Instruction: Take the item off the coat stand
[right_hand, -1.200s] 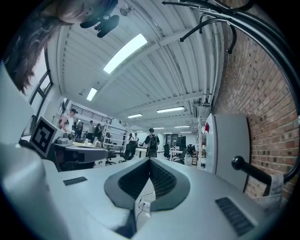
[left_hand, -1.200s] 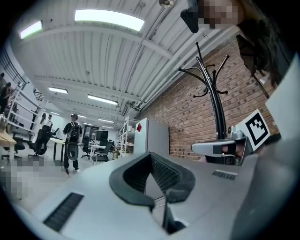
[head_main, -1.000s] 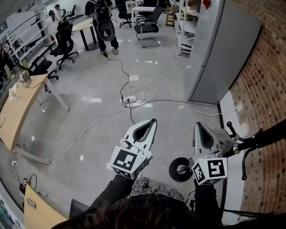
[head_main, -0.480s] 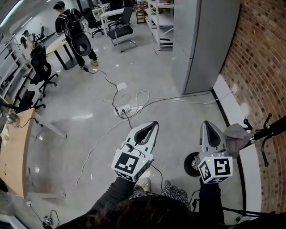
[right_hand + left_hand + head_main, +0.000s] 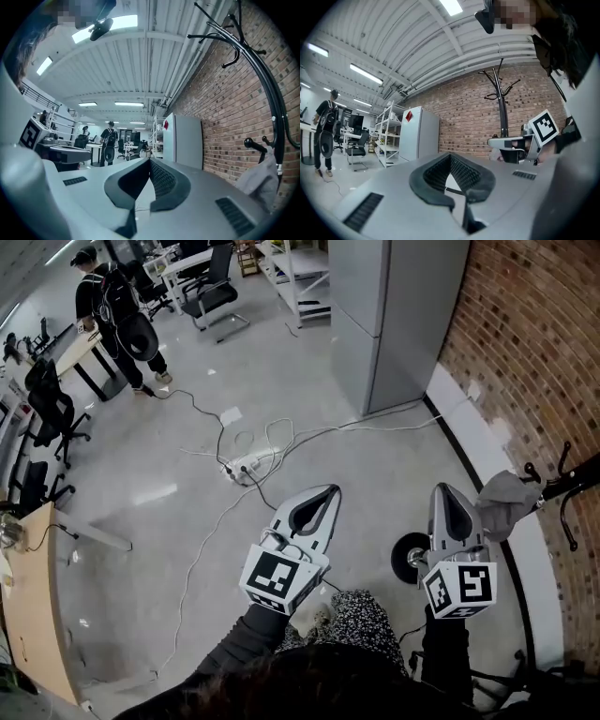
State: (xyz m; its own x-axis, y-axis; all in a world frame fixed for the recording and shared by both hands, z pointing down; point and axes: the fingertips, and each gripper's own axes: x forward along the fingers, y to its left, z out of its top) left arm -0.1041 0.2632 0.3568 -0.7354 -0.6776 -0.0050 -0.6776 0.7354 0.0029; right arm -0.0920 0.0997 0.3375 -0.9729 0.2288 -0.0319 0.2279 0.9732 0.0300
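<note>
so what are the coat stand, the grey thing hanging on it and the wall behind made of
Black coat stand: probably painted metal tube; thin, smoothly bent hooks with slight sheen.
Light grey hanging item: soft matte fabric; it drapes limply in folds from the stand.
Reddish-brown wall: bare brick, rough and matte, with pale mortar lines.

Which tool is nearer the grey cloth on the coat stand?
Right. The right tool sits close beside the grey cloth, on its left in the head view; the left tool is farther left.
</note>
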